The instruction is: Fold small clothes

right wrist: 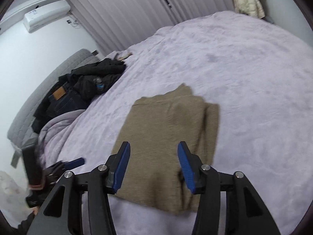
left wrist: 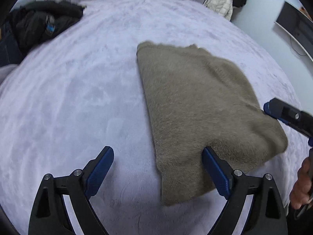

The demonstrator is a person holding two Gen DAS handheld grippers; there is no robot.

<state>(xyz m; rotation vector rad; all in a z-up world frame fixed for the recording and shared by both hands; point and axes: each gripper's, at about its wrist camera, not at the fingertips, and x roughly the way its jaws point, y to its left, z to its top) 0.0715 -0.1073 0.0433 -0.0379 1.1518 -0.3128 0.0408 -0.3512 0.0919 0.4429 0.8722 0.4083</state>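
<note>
I am holding my left gripper (left wrist: 158, 156) spread wide and empty over the bed (left wrist: 78, 98), and my right gripper (right wrist: 153, 150) released above the folded garment (right wrist: 166, 129) lying flat beyond them; dark clothes (right wrist: 88, 82) are piled farther off.

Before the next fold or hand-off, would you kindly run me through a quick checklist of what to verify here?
1. Left gripper open, holding nothing: ok.
2. Right gripper open over the garment, not pinching it: ok.
3. Brown fuzzy garment lies folded on the lilac bedspread: ok.
4. Folded edges aligned: not ok, layers stagger along the far-right edge.
5. Dark clothes pile apart from the garment: ok.
6. Another fold needed: cannot tell.
</note>
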